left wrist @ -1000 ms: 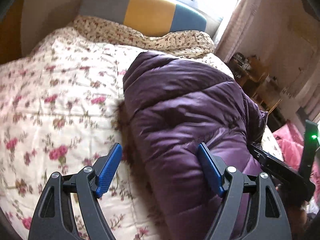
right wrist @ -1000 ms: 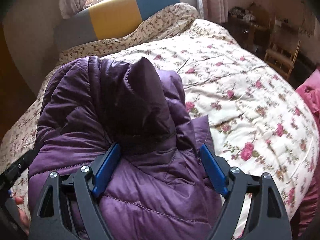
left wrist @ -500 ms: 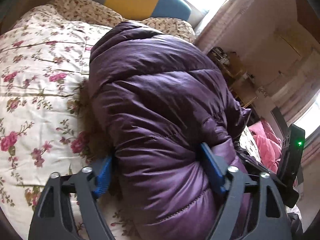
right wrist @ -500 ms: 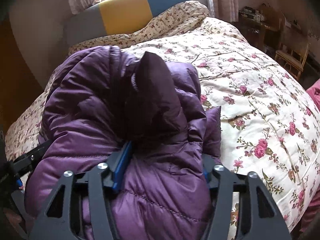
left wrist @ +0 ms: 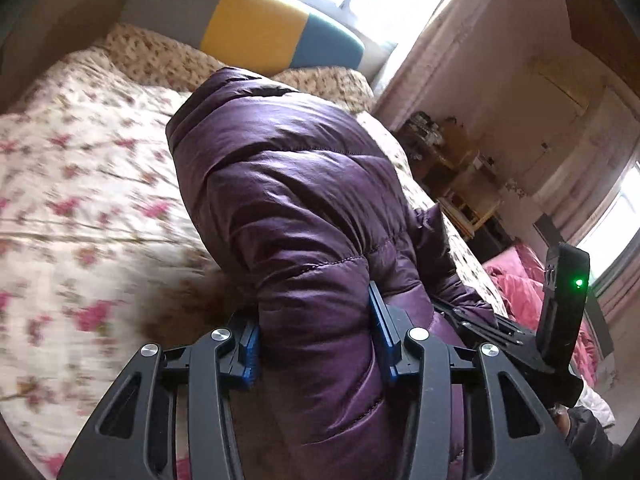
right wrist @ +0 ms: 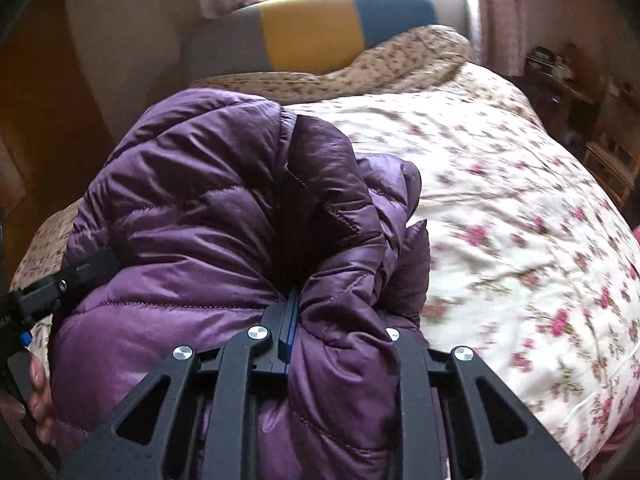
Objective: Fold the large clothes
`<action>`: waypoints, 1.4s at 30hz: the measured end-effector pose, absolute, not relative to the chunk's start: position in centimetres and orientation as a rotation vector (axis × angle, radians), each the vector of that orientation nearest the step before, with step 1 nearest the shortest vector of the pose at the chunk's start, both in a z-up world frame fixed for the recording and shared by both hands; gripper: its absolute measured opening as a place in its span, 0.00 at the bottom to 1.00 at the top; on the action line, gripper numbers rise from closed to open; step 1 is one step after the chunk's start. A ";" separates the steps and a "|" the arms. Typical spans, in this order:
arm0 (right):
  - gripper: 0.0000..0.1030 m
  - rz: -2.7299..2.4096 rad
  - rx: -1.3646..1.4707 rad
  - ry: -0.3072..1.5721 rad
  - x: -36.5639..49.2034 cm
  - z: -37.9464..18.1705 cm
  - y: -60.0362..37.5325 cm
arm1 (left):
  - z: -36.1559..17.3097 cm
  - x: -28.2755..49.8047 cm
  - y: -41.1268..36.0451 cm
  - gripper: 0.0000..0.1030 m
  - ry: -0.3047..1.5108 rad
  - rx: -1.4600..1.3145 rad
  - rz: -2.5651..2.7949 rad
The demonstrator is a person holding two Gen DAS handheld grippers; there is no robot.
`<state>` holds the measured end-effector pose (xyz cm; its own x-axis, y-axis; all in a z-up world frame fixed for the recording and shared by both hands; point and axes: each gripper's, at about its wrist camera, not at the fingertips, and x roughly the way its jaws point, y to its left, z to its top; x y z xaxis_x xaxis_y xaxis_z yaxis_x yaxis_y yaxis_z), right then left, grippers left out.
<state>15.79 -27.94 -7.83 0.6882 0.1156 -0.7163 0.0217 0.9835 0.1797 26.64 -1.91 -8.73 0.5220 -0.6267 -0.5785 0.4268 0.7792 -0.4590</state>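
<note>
A purple puffer jacket (left wrist: 288,200) lies bunched on a floral bedspread (left wrist: 72,184). My left gripper (left wrist: 316,344) has its blue pads pressed into a thick fold at the jacket's near end, jaws still closing. In the right wrist view the same jacket (right wrist: 208,216) fills the lower left. My right gripper (right wrist: 340,336) pinches a puffed fold there, its jaws closing too; the right pad is buried in the fabric. The right gripper's body (left wrist: 560,320) with a green light shows at the left wrist view's right edge. The left gripper (right wrist: 44,296) shows at the other view's left edge.
A grey, yellow and blue headboard cushion (right wrist: 316,32) stands at the bed's far end under a bright window. A wooden side table and chair (left wrist: 452,168) stand right of the bed. Pink cloth (left wrist: 520,284) lies beyond the bed's right side. The bedspread (right wrist: 500,208) lies bare right of the jacket.
Both grippers have closed from wide open onto folds of the purple jacket. The jacket's near end has bunched up and lifted slightly off the bedspread.
</note>
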 end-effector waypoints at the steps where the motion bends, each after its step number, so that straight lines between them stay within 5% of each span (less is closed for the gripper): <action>1: 0.18 0.075 0.172 0.810 16.0 -7.7 -26.8 | -8.4 26.4 -1.1 0.43 0.790 -0.271 -0.630; 17: 0.16 0.270 0.034 0.803 17.8 -7.4 -8.8 | -6.7 22.2 16.0 0.44 0.745 -0.310 -0.329; 26: 0.23 0.240 0.046 0.799 18.5 -10.6 -8.7 | -10.2 21.9 17.4 0.62 0.813 -0.331 -0.184; 33: 0.23 0.247 0.063 0.788 17.5 -12.5 -9.6 | -11.5 21.7 15.4 0.62 0.795 -0.289 -0.113; 42: 0.48 0.173 0.036 0.771 16.5 -9.9 -9.0 | -9.2 20.8 15.1 0.64 0.796 -0.236 -0.045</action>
<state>16.48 -8.97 -9.85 0.7041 0.1682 -0.6899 -0.1422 0.9853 0.0951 20.75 15.10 -9.17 0.7000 -0.1286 -0.7024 -0.0487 0.9728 -0.2267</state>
